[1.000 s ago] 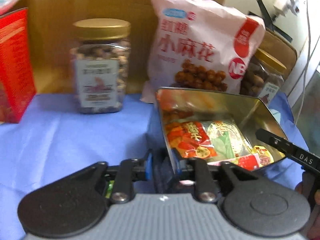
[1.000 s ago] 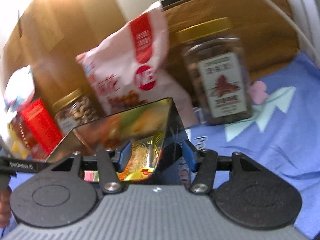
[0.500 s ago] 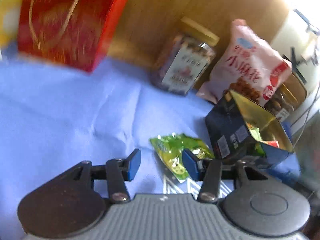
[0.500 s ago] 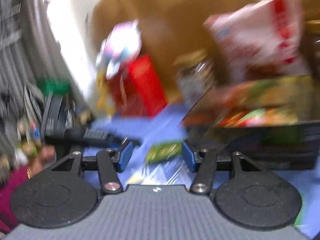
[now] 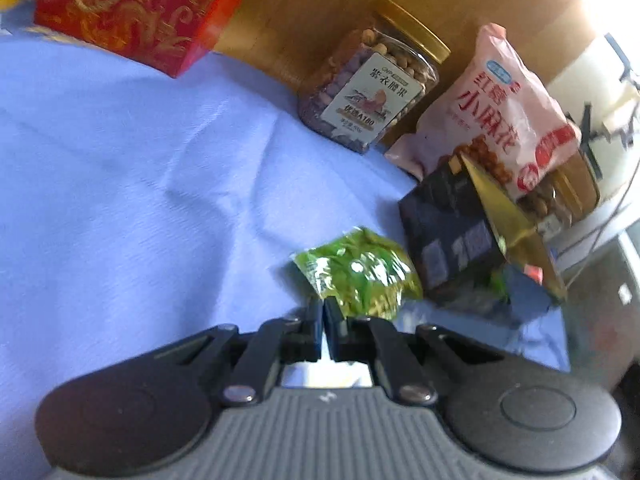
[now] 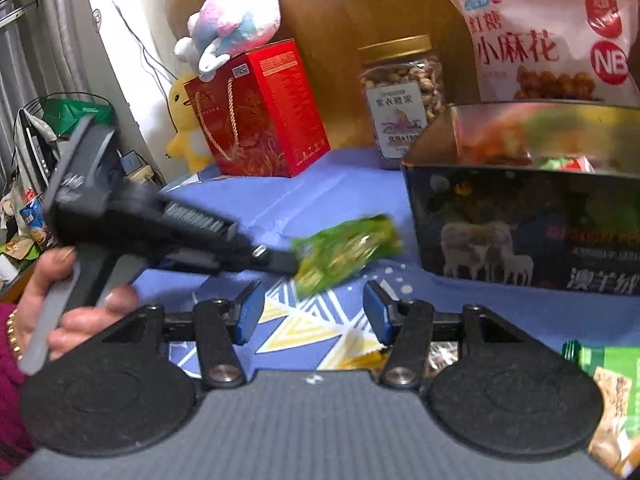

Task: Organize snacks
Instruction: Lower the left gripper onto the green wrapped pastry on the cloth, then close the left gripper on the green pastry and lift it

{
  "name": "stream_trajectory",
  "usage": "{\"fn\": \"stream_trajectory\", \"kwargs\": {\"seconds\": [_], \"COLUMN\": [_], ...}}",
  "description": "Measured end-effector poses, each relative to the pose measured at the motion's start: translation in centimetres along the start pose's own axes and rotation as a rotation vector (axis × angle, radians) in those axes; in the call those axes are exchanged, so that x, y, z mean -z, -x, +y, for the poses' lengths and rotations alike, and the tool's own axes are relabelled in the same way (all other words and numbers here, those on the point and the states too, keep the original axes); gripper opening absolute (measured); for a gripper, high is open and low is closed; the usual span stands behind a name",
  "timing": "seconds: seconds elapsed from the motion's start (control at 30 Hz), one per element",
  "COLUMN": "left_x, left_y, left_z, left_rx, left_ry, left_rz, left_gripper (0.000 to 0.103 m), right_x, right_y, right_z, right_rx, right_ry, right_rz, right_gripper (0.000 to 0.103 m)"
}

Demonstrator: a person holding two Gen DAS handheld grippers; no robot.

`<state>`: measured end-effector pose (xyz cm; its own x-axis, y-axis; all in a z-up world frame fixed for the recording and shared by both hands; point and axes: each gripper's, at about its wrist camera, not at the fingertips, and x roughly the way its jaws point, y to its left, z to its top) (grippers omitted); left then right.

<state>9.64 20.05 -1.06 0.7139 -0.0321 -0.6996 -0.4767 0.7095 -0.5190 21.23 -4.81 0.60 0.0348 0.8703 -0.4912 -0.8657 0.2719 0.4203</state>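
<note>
1. While the left gripper points down at the blue cloth, its jaws stand pressed together on the near edge of a green snack packet; the right wrist view shows the same packet pinched at the tip of that gripper.
2. Whether the packet is lifted or rests on the cloth cannot be told; its outline is blurred.
3. Packet location: just left of the open dark tin, near it but apart.
4. Tin contents: several coloured snack packets, visible over the rim; details are blurred.
5. Right gripper: jaws wide apart, nothing between the pads; it hangs over a patterned part of the cloth.
6. A hand in a dark red sleeve holds the handle of the left gripper.
7. Along the wooden back panel stand a red gift box, a gold-lidded nut jar and a pink snack bag; the bag stands directly behind the tin.
8. A plush toy lies on top of the red box.
9. Another green packet lies at the lower right edge.
</note>
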Motion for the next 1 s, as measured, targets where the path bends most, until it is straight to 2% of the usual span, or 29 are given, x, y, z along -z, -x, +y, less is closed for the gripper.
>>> {"fn": "stream_trajectory", "kwargs": {"seconds": [0.1, 0.2, 0.23, 0.27, 0.33, 0.47, 0.53, 0.57, 0.63, 0.73, 0.77, 1.0], "left_x": [2.5, 4.9, 5.3, 5.5, 5.3, 5.1, 5.4, 5.5, 5.9, 6.0, 6.0, 4.4], "left_y": [3.0, 5.5, 6.2, 6.9, 7.6, 6.6, 6.2, 6.0, 5.8, 5.9, 6.0, 5.6], "left_z": [1.2, 1.4, 1.5, 1.5, 1.5, 1.4, 0.8, 0.6, 0.2, 0.2, 0.3, -2.2], "left_rx": [0.004, 0.012, 0.019, 0.023, 0.038, 0.032, 0.014, 0.009, -0.008, -0.007, 0.009, 0.069], "left_ry": [-0.006, -0.047, -0.060, -0.069, -0.080, -0.074, -0.105, -0.118, -0.141, -0.129, -0.119, -0.132], "left_rz": [0.005, 0.004, 0.005, 0.003, -0.015, -0.025, -0.047, -0.056, -0.070, -0.084, -0.083, -0.092], "left_gripper": [0.003, 0.009, 0.016, 0.030, 0.041, 0.040, 0.038, 0.038, 0.029, 0.022, 0.019, 0.019], "right_x": [0.1, 0.4, 0.6, 0.7, 0.7, 0.9, 1.2, 1.4, 1.7, 2.0, 2.1, 1.5], "right_y": [-0.6, -1.5, -1.7, -1.9, -2.7, -3.5, -3.5, -3.4, -3.0, -2.3, -1.9, 1.2], "right_z": [0.2, 0.8, 0.9, 1.0, 1.2, 1.8, 2.2, 2.4, 2.5, 2.7, 2.6, 2.0], "right_rx": [-0.020, -0.044, -0.047, -0.046, -0.041, -0.056, -0.068, -0.068, -0.086, -0.078, -0.078, -0.072], "right_ry": [0.006, 0.015, 0.017, 0.020, 0.021, 0.036, 0.040, 0.042, 0.030, 0.006, -0.011, -0.073], "right_rz": [0.020, 0.043, 0.050, 0.056, 0.074, 0.100, 0.102, 0.101, 0.096, 0.066, 0.050, -0.071], "right_gripper": [0.057, 0.057, 0.057, 0.057, 0.057, 0.057, 0.045, 0.043, 0.037, 0.019, 0.008, 0.003]}}
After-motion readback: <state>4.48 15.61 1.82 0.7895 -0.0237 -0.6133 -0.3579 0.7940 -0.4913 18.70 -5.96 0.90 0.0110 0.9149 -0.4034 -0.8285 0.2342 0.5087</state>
